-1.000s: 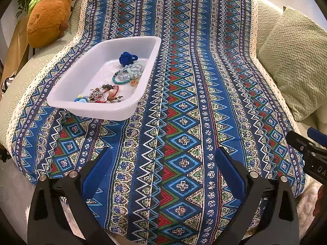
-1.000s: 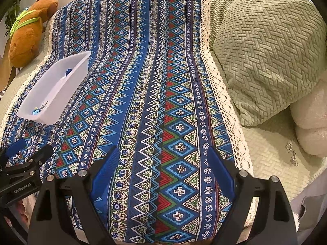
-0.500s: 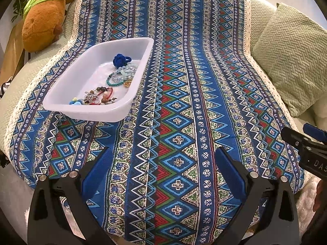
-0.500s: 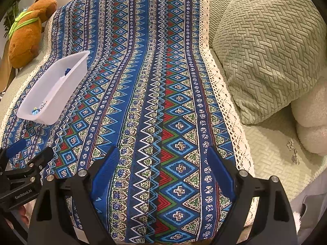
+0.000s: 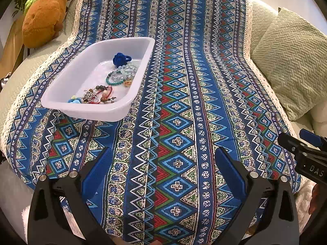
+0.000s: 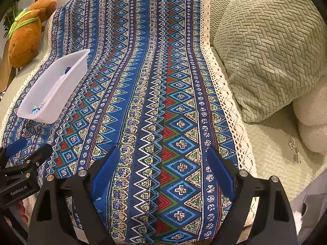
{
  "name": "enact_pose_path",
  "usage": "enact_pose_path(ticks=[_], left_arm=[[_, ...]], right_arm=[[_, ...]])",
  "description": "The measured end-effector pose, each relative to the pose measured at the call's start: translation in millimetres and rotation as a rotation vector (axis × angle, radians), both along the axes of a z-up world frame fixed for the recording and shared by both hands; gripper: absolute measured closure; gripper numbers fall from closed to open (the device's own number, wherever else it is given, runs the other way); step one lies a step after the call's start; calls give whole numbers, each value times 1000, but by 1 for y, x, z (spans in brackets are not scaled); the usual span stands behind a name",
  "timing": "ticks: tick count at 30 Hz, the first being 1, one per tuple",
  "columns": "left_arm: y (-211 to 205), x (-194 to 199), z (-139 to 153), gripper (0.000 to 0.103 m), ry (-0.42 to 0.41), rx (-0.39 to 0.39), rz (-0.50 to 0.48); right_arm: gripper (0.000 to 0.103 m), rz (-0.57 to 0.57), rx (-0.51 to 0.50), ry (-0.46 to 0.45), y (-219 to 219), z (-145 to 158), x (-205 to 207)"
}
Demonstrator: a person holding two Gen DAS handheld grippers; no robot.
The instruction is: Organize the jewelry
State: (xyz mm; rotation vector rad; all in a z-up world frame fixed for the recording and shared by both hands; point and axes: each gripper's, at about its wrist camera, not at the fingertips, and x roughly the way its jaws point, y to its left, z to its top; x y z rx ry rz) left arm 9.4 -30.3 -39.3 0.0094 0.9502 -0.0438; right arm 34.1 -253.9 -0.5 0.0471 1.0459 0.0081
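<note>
A white plastic tray (image 5: 61,89) sits on the patterned blue cloth (image 5: 179,102), far left of my left gripper (image 5: 162,159). It holds a blue knotted piece (image 5: 119,59), pale and teal bead bracelets (image 5: 122,74), and a red cord tangle with beads (image 5: 98,97). The tray also shows in the right wrist view (image 6: 59,90). My left gripper is open and empty above the cloth's near part. My right gripper (image 6: 162,158) is open and empty above the cloth; its side shows in the left wrist view (image 5: 302,153).
A brown plush toy (image 5: 45,14) lies at the far left. A green textured cushion (image 6: 265,47) and a white fluffy cushion (image 6: 312,120) lie to the right. Small silvery pieces (image 6: 294,149) lie on the pale green bedspread near the right edge. The cloth's front edge hangs below the grippers.
The left gripper has drawn back and turned slightly, so the tray sits a little farther left in its view. The right gripper's view has barely shifted. Both grippers stay open.
</note>
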Motion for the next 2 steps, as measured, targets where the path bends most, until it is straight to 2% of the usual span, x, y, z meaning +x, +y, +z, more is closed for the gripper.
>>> enact_pose_path(ticks=[2], left_arm=[[1, 0, -1, 5, 6, -3, 2]], right_arm=[[17, -2, -1, 0, 0, 0, 0]])
